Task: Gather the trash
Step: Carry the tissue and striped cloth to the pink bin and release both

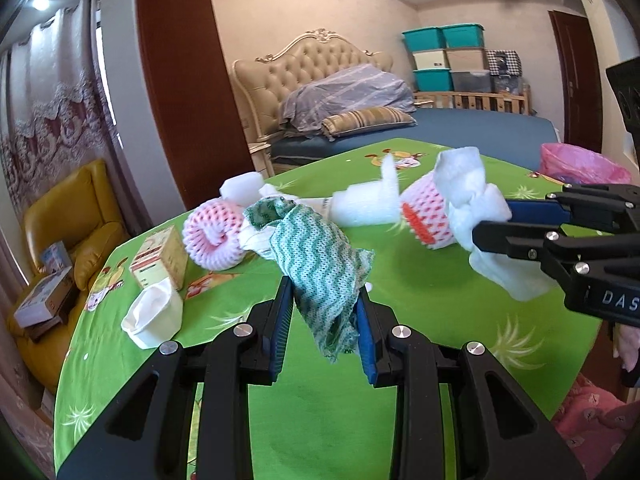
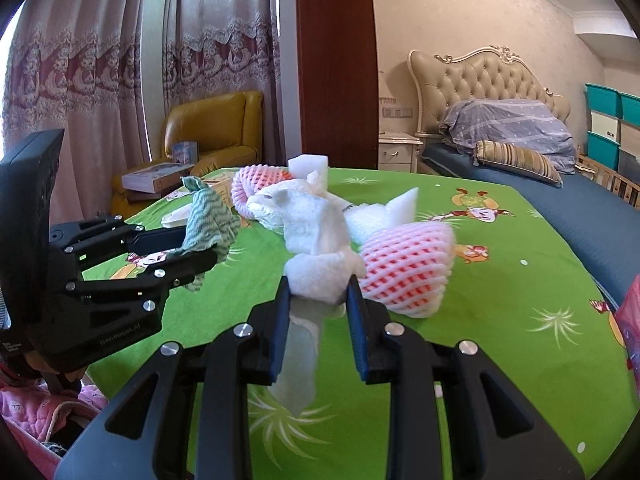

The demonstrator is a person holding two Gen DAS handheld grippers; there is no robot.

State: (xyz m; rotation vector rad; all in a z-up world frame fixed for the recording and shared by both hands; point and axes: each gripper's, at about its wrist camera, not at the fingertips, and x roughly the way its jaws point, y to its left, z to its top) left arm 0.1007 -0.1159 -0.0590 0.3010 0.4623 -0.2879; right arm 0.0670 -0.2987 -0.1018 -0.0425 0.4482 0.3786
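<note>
Closest to the left wrist camera, the left gripper (image 1: pixel 325 312) has its fingers (image 1: pixel 282 320) clenched on a green-and-white wavy-patterned cloth (image 1: pixel 320 268), which bunches up between the blue pads and hangs a little below them, lifted off the table (image 1: pixel 320 412). In the right wrist view the right gripper (image 2: pixel 318 304) likewise grasps a crumpled white foam sheet (image 2: pixel 316 240), one end rising above the fingers (image 2: pixel 358 320) and a tail drooping beneath them.

Each gripper shows in the other's view: the right one enters the left view from the right edge, holding the white foam sheet (image 1: pixel 480 216), and the left one comes in from the left of the right view, holding the cloth (image 2: pixel 208 220).

On the green cartoon-printed tablecloth lie more bits of trash: a pink foam fruit net (image 2: pixel 404 268) just beside the right gripper's foam, a second rolled pink net (image 1: pixel 214 236) farther left, white foam blocks (image 1: pixel 366 206) between them, a small cardboard box (image 1: pixel 160 258) and a white paper cup (image 1: pixel 154 318) lying near the table's left edge. A pink plastic bag (image 1: pixel 580 164) sits at the far right edge of the table. Beyond the table stands a bed (image 1: pixel 460 124) with a tufted headboard.
</note>
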